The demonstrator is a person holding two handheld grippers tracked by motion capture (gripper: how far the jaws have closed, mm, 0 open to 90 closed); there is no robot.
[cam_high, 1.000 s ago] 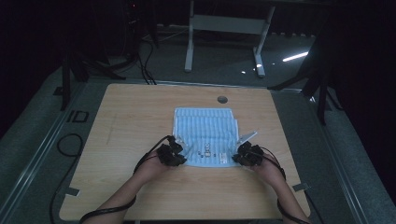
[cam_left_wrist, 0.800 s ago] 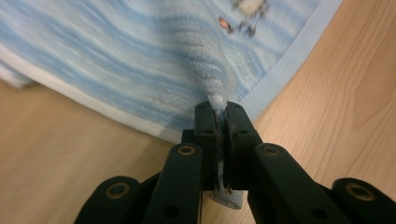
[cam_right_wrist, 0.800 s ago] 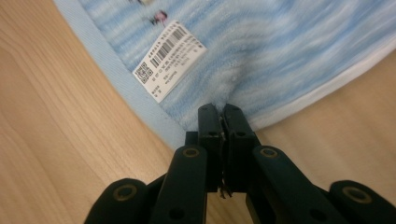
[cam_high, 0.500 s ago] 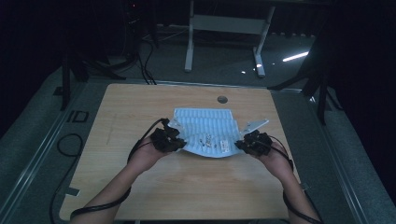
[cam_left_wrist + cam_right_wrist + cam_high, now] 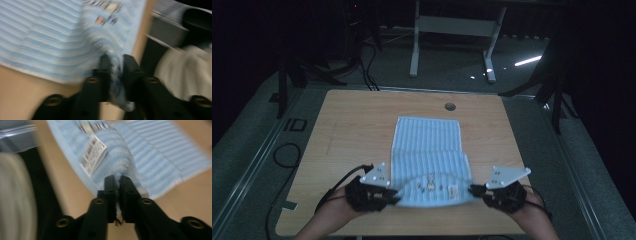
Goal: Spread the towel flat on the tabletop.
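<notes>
From the high view, your left gripper and right gripper each hold a near corner of the striped blue towel, which lies lengthwise down the middle of the table; the near edge sags between them.

Your left gripper view shows what that one cannot: the jaws are pressed nearly together with a bunched fold of towel pinched between them.

Your right gripper view adds a white barcode label on the cloth, and its jaws are likewise clamped tight on towel fabric.
</notes>
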